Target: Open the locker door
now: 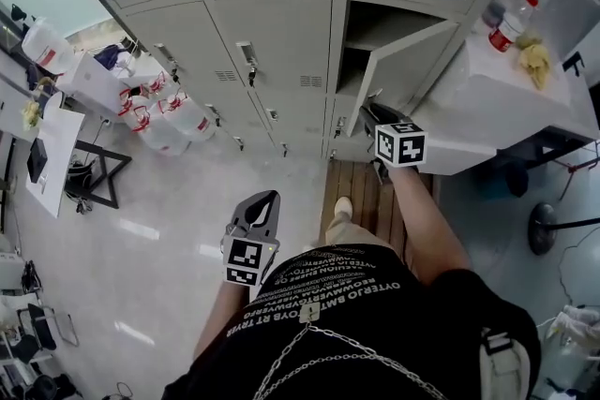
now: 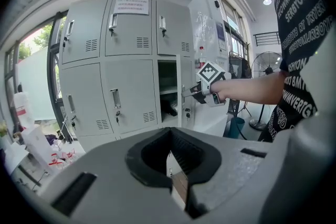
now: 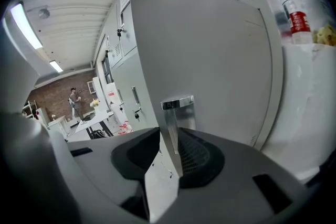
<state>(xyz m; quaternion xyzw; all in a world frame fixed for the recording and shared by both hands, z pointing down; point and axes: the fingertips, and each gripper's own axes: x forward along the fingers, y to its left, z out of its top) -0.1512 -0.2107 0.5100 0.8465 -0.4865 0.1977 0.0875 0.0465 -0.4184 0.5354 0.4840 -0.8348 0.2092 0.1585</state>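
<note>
The grey locker door of the middle-row compartment stands partly swung out. My right gripper is at its free edge. In the right gripper view the door's thin edge and chrome handle run between the jaws of this gripper, and the pads press on them. The left gripper view shows that same gripper at the open locker. My left gripper hangs low over the floor, away from the lockers. Its jaws stand a narrow slit apart, with nothing between them.
A white table stands right of the lockers with a bottle and a yellow object on it. Wooden boards lie under the person's feet. Plastic bags sit by the lockers at left. A fan base is at right.
</note>
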